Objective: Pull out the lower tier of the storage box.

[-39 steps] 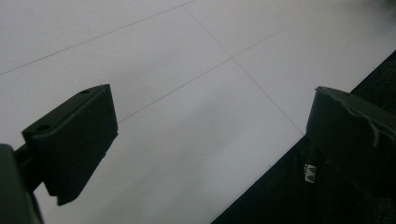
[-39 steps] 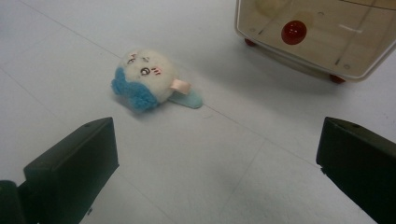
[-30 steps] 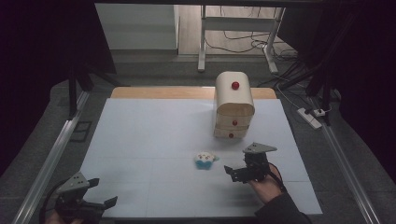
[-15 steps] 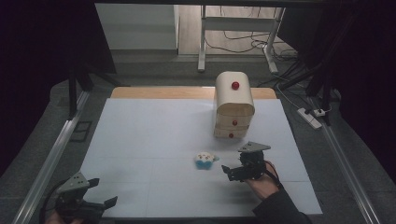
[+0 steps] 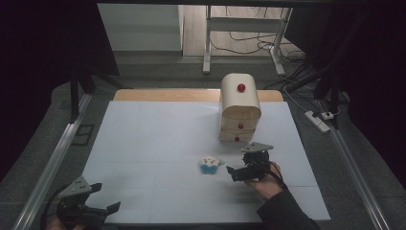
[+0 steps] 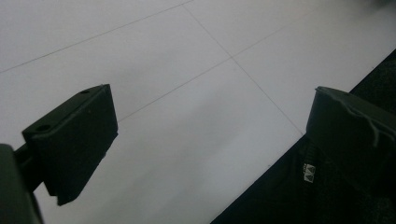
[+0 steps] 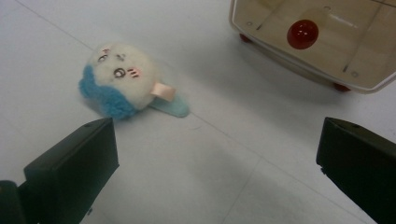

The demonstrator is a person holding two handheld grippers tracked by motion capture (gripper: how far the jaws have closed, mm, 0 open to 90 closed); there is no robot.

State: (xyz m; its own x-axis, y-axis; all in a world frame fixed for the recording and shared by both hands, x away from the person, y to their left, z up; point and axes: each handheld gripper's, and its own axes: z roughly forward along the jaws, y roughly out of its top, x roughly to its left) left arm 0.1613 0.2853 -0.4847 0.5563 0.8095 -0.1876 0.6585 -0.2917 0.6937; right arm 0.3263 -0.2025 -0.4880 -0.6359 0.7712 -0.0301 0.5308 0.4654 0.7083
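Since a second ago the right gripper [image 5: 238, 171] slid toward the plush toy [image 5: 210, 164], jaws wide apart so they can straddle it. Toy's on the mat at 7 o'clock from the drawer box [image 5: 240, 108]. Left gripper [image 5: 103, 206] idles, jaws apart.

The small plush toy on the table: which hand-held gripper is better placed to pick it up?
The right hand-held gripper. It is open, close beside the plush toy and aimed towards it. The left hand-held gripper is at the table's near left corner, far from the toy.

Plush toy [image 5: 211, 165] on table [image 5: 143, 143], before drawer cabinet [image 5: 240, 108].
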